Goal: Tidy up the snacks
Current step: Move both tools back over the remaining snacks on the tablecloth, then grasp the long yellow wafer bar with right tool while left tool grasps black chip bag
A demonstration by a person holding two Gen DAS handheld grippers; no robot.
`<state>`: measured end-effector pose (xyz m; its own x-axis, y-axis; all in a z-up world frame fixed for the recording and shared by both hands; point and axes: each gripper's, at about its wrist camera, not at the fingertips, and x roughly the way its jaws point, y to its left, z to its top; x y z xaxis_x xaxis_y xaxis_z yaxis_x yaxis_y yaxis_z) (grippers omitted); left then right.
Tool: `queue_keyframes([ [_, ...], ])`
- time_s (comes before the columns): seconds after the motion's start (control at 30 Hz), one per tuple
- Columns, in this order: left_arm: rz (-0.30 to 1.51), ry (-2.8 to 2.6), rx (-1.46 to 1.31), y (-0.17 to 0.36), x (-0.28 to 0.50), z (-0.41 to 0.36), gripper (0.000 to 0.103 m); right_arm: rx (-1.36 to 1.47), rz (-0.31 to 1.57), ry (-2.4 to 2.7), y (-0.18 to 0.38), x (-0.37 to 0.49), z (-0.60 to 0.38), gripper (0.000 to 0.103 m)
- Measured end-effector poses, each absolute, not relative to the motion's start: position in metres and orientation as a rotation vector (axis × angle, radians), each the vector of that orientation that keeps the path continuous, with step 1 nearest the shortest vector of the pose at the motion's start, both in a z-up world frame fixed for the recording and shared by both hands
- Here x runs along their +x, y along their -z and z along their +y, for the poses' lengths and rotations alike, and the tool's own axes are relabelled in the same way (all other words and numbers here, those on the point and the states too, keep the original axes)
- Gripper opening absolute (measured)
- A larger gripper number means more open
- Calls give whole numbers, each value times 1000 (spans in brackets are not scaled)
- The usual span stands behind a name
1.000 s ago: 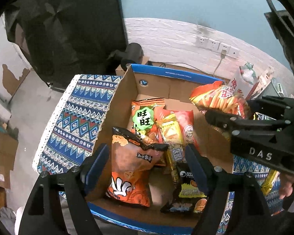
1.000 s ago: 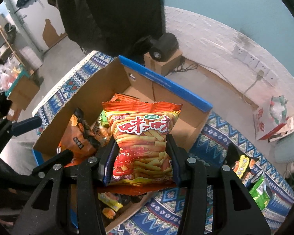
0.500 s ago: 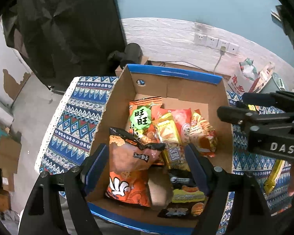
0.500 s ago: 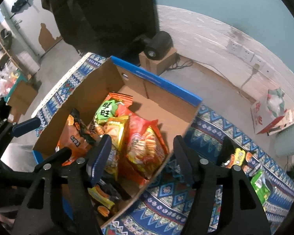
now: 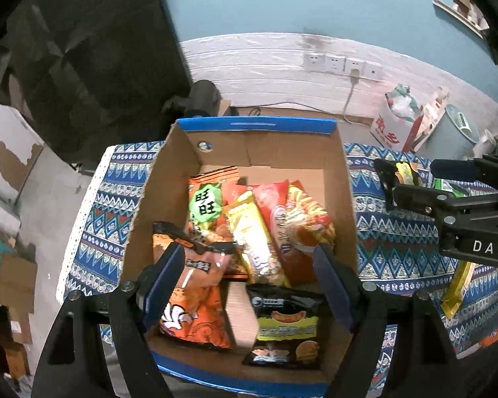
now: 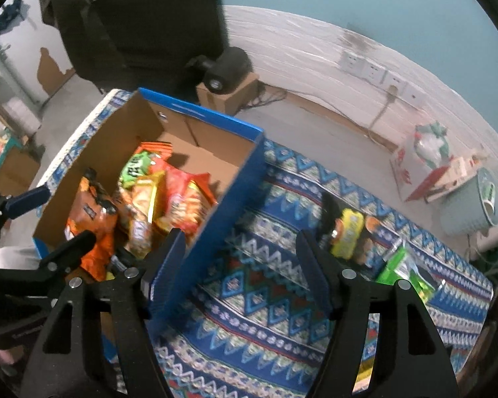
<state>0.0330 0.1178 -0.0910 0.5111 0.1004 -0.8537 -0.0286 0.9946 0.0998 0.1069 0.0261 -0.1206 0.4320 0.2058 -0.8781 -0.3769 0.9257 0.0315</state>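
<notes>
Presently the left tool (image 5: 249, 282) is hanging wide and empty over the blue-rimmed cardboard box (image 5: 255, 125) on the patterned blue worktop (image 6: 265, 298). Snack bags, including the red-orange crinkly packet (image 5: 310, 212), are lying inside. Right tool (image 6: 240, 265) is gaping, empty, straddling the box's right wall; yellow packet (image 6: 347, 232) is lying nearby.

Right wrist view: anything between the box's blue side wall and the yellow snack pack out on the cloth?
Only bare patterned cloth between the box wall and the yellow pack; the open right gripper hangs above it.
</notes>
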Motion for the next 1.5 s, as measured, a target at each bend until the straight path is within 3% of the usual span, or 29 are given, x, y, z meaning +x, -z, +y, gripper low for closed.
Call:
queue_keyframes([
  [0.73,1088,63,173,114,30,20,81,-113,1138,-161,147,72,-91,70],
  [1.5,1188,146,263,171,32,-62,81,102,1370,165,253,34,-220,70],
])
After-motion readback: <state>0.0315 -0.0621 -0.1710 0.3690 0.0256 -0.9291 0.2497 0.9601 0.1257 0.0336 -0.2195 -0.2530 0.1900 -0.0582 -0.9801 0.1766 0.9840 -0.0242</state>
